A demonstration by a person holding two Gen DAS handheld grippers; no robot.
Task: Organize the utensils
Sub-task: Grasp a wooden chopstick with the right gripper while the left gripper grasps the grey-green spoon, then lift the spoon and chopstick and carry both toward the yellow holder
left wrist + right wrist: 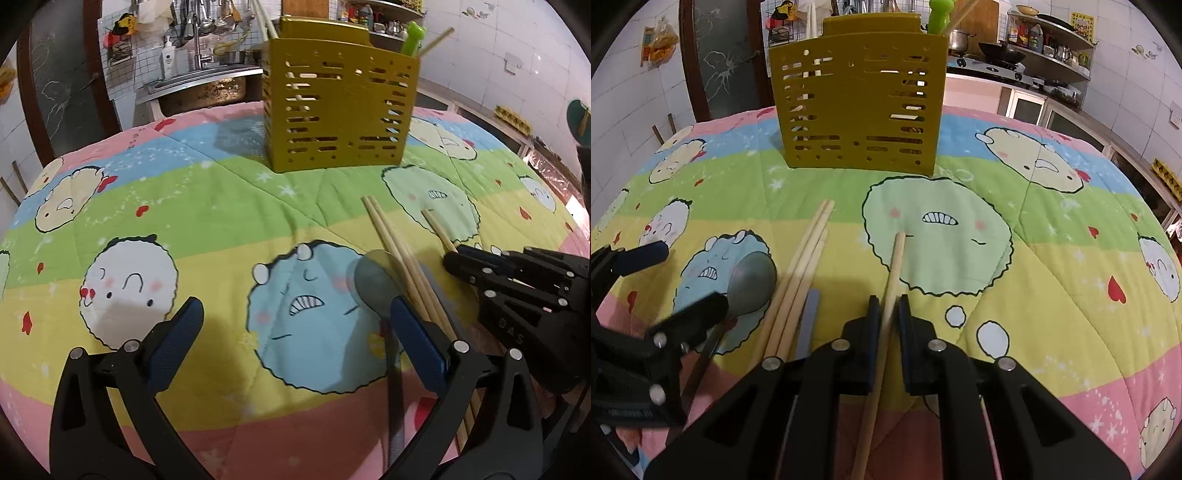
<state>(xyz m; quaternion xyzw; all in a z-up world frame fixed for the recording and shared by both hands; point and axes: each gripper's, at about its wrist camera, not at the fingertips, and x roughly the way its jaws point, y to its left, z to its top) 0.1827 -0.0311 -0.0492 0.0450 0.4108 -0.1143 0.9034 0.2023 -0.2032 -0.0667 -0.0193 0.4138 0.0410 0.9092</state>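
Left gripper gapes over the quilt (spoon beside its right finger).

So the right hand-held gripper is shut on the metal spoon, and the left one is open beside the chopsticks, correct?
Not quite. The right hand-held gripper is shut on a single wooden chopstick, not the metal spoon; the right wrist view shows the stick pinched between its pads. The spoon lies on the quilt near the left hand-held gripper, which is open beside the other chopsticks.

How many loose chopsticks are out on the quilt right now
4 visible. Three chopsticks lie bunched together right of the metal spoon; one single chopstick sits clamped in the right hand-held gripper. Others stand in the yellow utensil holder, partly hidden.
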